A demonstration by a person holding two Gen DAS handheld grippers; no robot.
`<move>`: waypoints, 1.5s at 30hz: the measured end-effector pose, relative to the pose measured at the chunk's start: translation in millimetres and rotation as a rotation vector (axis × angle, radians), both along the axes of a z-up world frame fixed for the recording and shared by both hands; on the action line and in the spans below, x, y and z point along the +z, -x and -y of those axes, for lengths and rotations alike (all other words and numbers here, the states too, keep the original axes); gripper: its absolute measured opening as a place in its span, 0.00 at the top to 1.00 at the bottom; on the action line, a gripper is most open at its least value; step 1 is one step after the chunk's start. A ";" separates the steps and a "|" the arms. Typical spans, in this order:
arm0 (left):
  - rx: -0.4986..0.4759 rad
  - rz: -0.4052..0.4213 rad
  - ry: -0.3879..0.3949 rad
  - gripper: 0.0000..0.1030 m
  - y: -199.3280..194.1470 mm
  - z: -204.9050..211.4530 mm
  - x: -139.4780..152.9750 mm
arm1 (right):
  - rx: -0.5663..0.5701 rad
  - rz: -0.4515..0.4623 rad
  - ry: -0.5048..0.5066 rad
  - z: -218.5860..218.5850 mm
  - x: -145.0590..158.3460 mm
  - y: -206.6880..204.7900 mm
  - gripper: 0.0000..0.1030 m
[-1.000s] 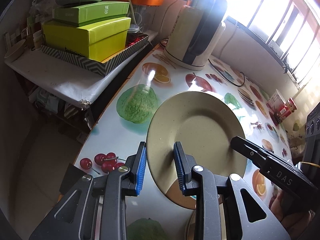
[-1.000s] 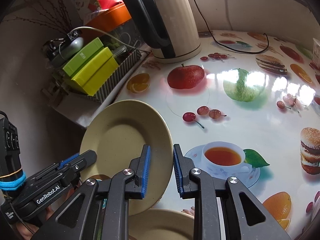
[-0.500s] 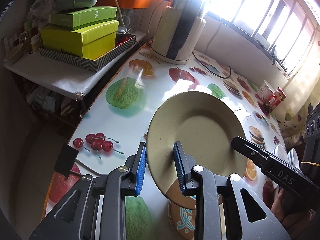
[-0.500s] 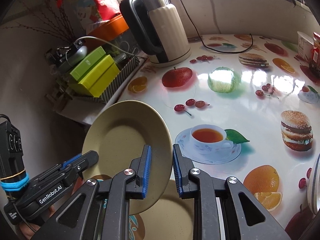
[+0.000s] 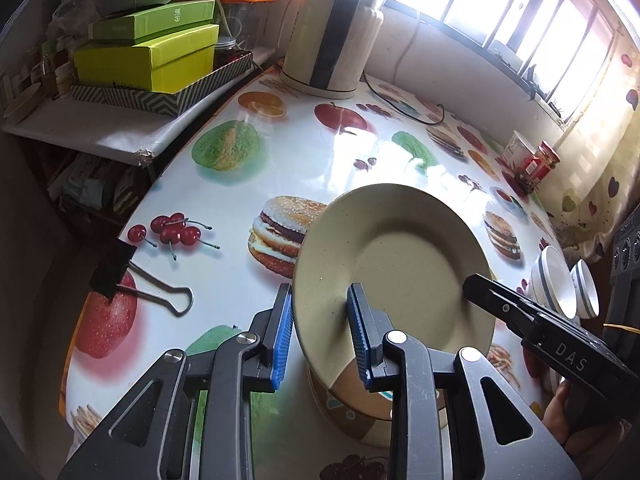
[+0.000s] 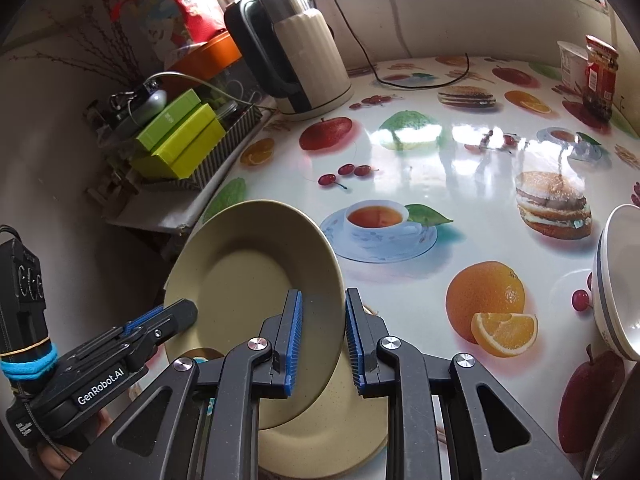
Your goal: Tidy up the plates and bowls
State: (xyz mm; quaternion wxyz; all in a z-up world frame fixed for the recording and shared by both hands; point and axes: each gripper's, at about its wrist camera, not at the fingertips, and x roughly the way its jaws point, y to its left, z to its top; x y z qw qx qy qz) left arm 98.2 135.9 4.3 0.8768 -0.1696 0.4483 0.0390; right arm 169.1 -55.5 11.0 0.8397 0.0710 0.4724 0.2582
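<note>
Bright window [image 5: 520, 20] daylight glares off the glossy tablecloth [image 6: 460, 148]; fisheye edges darken.

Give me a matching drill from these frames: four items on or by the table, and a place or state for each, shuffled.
Items:
1. beige plate
2. binder clip
3. kettle
4. green boxes

Places or states:
A. stacked on the side shelf
B. lying flat on the near-left table edge
C. tilted in the air, gripped at two rim points by both hand-held grippers
D. standing at the back of the table, cord trailing

Pairs: 1-C, 2-B, 3-D, 4-A
</note>
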 end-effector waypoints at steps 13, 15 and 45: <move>-0.022 -0.036 0.008 0.73 9.8 15.7 -15.5 | -0.028 -0.029 0.013 20.8 -16.5 19.0 0.80; -0.023 -0.040 0.008 0.73 11.0 16.9 -17.3 | -0.032 -0.034 0.014 22.9 -19.1 20.8 0.80; -0.021 -0.058 -0.028 0.73 13.1 21.4 -20.5 | -0.032 -0.004 0.052 21.2 -23.5 31.2 0.79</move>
